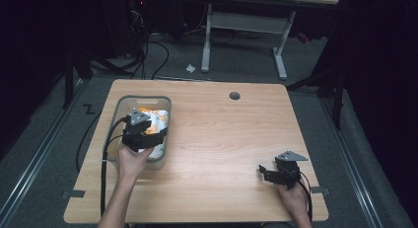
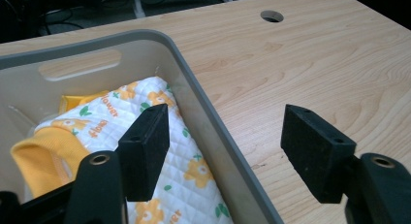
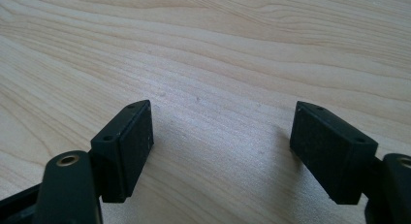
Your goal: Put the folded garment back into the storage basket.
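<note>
My left gripper (image 1: 146, 131) hangs over the grey bin (image 1: 116, 112) at the left of the table (image 1: 222, 139), jaws wide apart and gripping nothing. In the left gripper view the jaws straddle the bin's right wall (image 2: 203, 107): one jaw sits above the quilted cloth (image 2: 179, 151), the other out over bare wood. I judge this stance is off-centre for a pick; both jaws would need to come inside the rim.

The cloth, white with orange flowers and green leaves, lies inside the bin against its right wall. A plain yellow fabric piece (image 2: 41, 151) lies at its left, touching it, with another yellow edge (image 2: 77, 102) behind, toward the far wall. Whether these are one garment or several I cannot tell.

My right gripper (image 1: 270, 171) rests low at the near right of the table, well apart from the bin. Its jaws are wide, empty, above bare wood (image 3: 208, 88). I judge it is parked there to leave the left side free.

A cable hole (image 1: 234, 95) sits near the table's far edge.
</note>
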{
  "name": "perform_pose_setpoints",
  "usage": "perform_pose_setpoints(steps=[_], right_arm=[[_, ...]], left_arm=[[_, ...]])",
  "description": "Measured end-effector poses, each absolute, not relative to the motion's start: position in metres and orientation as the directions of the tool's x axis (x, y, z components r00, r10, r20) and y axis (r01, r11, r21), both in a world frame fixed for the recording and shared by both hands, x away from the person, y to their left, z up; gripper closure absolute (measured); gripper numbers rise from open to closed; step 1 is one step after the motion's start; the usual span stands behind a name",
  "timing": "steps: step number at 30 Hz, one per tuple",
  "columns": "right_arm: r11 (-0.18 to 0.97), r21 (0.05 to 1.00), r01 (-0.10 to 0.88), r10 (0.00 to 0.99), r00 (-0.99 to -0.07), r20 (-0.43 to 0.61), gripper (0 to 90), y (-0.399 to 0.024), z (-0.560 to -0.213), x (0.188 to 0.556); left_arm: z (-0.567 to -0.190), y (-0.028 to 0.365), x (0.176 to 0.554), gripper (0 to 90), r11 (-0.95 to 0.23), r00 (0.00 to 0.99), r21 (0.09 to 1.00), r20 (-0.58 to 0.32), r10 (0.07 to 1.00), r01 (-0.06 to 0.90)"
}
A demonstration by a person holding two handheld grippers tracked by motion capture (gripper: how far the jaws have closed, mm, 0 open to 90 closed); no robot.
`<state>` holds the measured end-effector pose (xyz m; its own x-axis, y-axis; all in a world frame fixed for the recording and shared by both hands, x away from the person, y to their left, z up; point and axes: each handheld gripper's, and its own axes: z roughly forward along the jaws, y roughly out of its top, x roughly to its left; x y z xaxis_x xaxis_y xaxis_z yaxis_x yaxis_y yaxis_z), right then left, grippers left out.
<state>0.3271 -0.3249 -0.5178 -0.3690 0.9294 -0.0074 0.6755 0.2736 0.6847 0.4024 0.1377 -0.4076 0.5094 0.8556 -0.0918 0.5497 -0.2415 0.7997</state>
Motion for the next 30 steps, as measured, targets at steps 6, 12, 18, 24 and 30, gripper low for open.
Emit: perform_pose_setpoints(steps=[6, 12, 18, 24, 30], right_arm=[[0.274, 0.685, 0.675, 0.929, -0.370, -0.007, 23.9, -0.325, -0.518, 0.327], [0.274, 0.685, 0.675, 0.929, -0.369, -0.007, 23.9, -0.325, -0.518, 0.327], [0.274, 0.685, 0.675, 0.929, -0.370, -0.007, 23.8, -0.325, -0.518, 0.327], [0.274, 0.685, 0.676, 0.929, -0.369, -0.007, 23.9, -0.325, -0.518, 0.327], [0.274, 0.685, 0.676, 0.929, -0.369, -0.007, 23.8, -0.325, -0.518, 0.327]], left_arm=[[-0.407, 0.131, 0.399, 34.8, -0.251, 0.530, 0.803, -0.094, 0.843, 0.541], [-0.406, 0.124, 0.396, 34.7, -0.254, 0.545, 0.806, -0.100, 0.833, 0.535], [-0.407, 0.118, 0.394, 36.0, -0.249, 0.552, 0.809, -0.110, 0.826, 0.533], [-0.409, 0.110, 0.392, 36.1, -0.258, 0.572, 0.807, -0.116, 0.812, 0.531], [-0.411, 0.103, 0.389, 35.9, -0.255, 0.584, 0.810, -0.128, 0.801, 0.528]])
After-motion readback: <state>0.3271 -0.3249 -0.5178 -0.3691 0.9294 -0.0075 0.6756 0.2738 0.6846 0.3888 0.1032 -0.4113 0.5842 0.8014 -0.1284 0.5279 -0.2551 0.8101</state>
